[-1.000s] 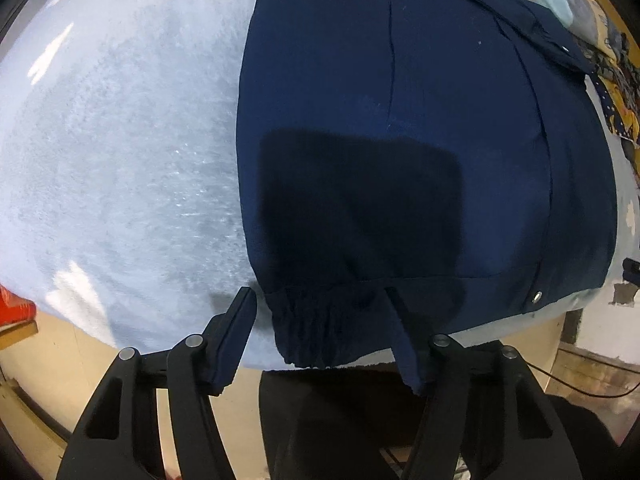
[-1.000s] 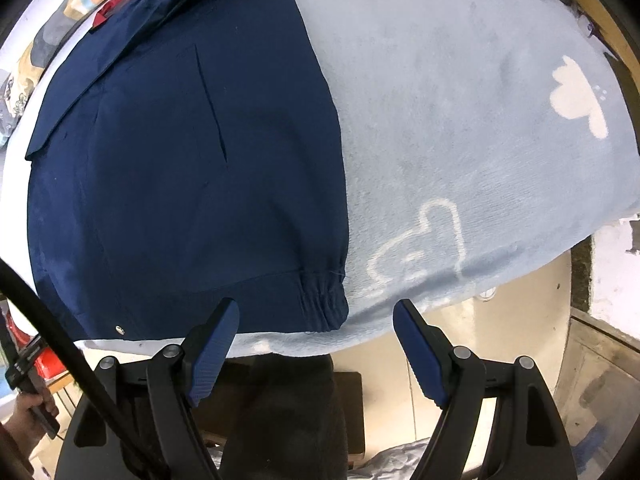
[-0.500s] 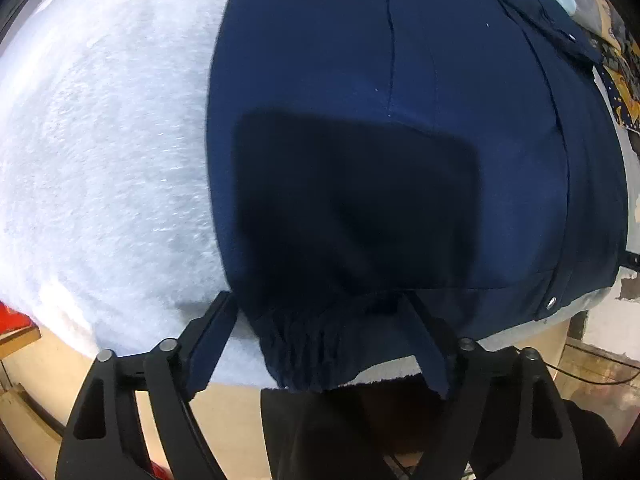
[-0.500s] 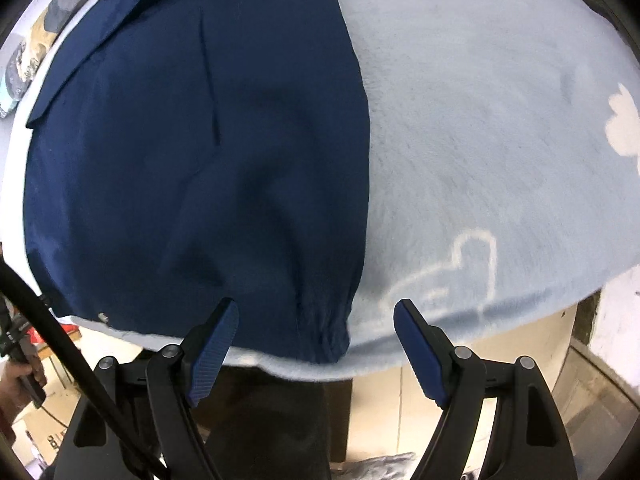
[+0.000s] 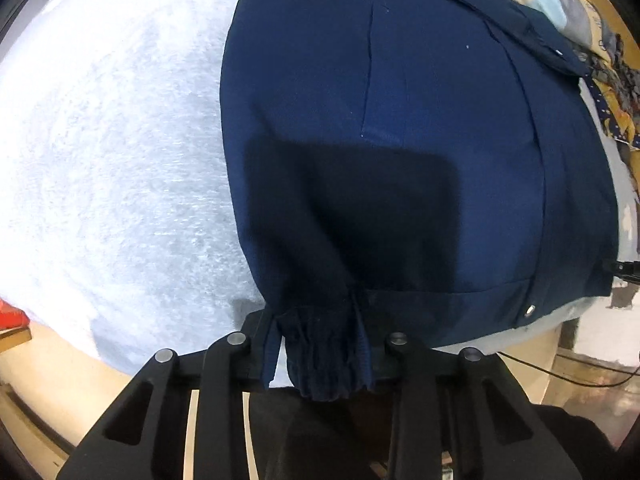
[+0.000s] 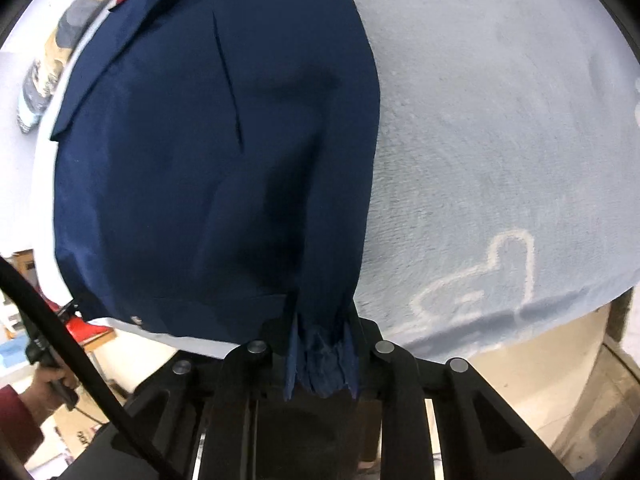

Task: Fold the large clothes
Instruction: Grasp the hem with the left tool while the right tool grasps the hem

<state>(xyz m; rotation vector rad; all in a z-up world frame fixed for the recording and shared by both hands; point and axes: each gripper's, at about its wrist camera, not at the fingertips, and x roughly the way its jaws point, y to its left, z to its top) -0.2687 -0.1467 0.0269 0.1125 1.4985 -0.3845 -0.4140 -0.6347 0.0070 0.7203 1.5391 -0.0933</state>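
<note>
A navy blue jacket (image 5: 400,128) lies flat on a pale blue fleece blanket (image 5: 112,152), its gathered elastic hem at the near table edge. My left gripper (image 5: 320,344) is shut on the hem's left corner, the bunched cloth pinched between its jaws. The jacket also shows in the right wrist view (image 6: 192,168). My right gripper (image 6: 320,356) is shut on the hem's right corner, with folded cloth sticking out between the jaws. A metal snap (image 5: 530,310) sits on the front placket near the hem.
The blanket (image 6: 500,140) carries a white outline drawing (image 6: 480,280) near its front edge. Patterned clothes (image 5: 592,40) are heaped at the far side. A red object (image 6: 90,326) and a person's hand (image 6: 48,380) show below the table edge.
Both grippers moved forward onto the hem and closed on it, each bunching a corner of the elastic hem; before they were open just short of it.
</note>
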